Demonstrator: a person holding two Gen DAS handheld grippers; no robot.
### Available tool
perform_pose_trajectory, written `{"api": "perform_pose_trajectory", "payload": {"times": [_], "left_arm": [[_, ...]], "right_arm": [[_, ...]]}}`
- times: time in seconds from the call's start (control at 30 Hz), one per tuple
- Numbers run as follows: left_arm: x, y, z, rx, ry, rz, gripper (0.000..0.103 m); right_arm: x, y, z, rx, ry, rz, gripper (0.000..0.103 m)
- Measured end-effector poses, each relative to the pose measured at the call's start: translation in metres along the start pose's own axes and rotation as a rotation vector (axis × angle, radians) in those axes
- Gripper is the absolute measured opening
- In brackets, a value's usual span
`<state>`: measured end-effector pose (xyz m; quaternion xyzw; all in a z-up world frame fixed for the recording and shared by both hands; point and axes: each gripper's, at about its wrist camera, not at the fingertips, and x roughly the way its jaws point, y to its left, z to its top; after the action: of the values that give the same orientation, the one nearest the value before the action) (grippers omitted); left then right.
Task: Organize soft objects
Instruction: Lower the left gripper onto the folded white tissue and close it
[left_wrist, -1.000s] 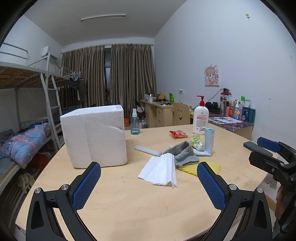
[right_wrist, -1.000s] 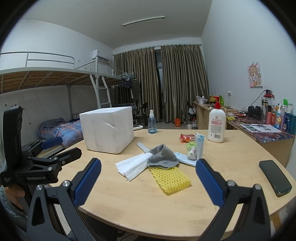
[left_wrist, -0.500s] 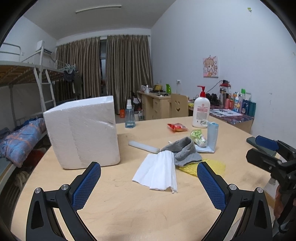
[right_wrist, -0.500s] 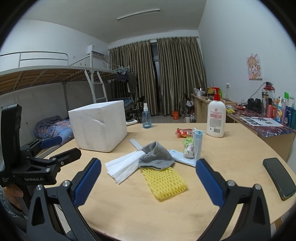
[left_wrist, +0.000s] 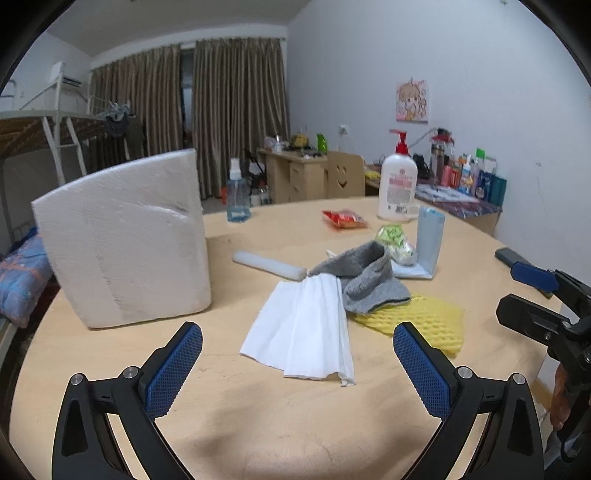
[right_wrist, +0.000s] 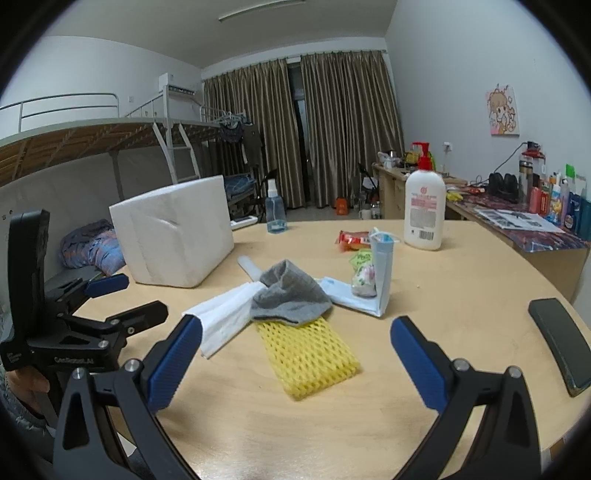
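A pile of soft things lies mid-table: a white folded tissue, a grey sock over it, a yellow foam net and a pale blue face mask propped upright. A white foam box stands to the left. My left gripper is open, just short of the tissue. My right gripper is open, with the yellow net between its fingers' line and nothing held.
A lotion pump bottle, a blue spray bottle, a red snack packet, a green wrapped item and a white foam stick stand around the pile. A black phone lies by the right table edge.
Both grippers have moved forward and lower toward the pile, so the tissue and yellow net sit closer. Both have stayed open.
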<state>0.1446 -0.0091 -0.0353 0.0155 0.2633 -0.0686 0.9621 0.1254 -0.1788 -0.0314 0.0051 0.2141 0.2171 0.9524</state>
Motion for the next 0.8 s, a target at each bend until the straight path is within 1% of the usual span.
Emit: {"api": "perform_pose_trajectory", "payload": {"times": [0.07,0.17,0.27,0.3,0.33,0.4,0.47,0.53,0.57,0.73,0.8], "left_arm": [[0.008,0.001,0.001,-0.005,0.025,-0.005,0.1],[0.025,0.002,0.002,-0.007,0.079,-0.009,0.099],[0.041,0.004,0.004,-0.005,0.129,-0.005,0.093],[0.046,0.005,0.004,-0.014,0.156,-0.016,0.093],[0.051,0.006,0.004,-0.027,0.179,-0.035,0.09],[0.06,0.004,0.003,-0.026,0.229,-0.036,0.088],[0.066,0.003,0.002,-0.024,0.269,-0.038,0.08],[0.072,0.001,0.001,-0.02,0.304,-0.041,0.076],[0.074,0.001,0.0,-0.02,0.317,-0.042,0.072],[0.079,-0.004,0.001,0.006,0.342,-0.017,0.068],[0.079,-0.004,0.002,0.008,0.344,-0.014,0.063]], "right_arm": [[0.005,-0.002,-0.001,0.005,0.023,0.005,0.103],[0.012,-0.006,-0.002,0.008,0.043,0.006,0.103],[0.017,-0.01,-0.002,0.01,0.065,0.011,0.103],[0.019,-0.01,-0.002,0.007,0.073,0.009,0.103],[0.021,-0.011,-0.002,0.004,0.081,0.005,0.103],[0.024,-0.011,-0.002,0.001,0.096,0.004,0.103],[0.028,-0.012,-0.002,0.001,0.113,0.014,0.103],[0.032,-0.013,-0.001,-0.001,0.132,0.017,0.103],[0.035,-0.013,0.0,-0.001,0.143,0.019,0.103],[0.043,-0.015,0.001,-0.002,0.19,0.035,0.103],[0.045,-0.014,0.001,-0.009,0.197,0.038,0.103]]}}
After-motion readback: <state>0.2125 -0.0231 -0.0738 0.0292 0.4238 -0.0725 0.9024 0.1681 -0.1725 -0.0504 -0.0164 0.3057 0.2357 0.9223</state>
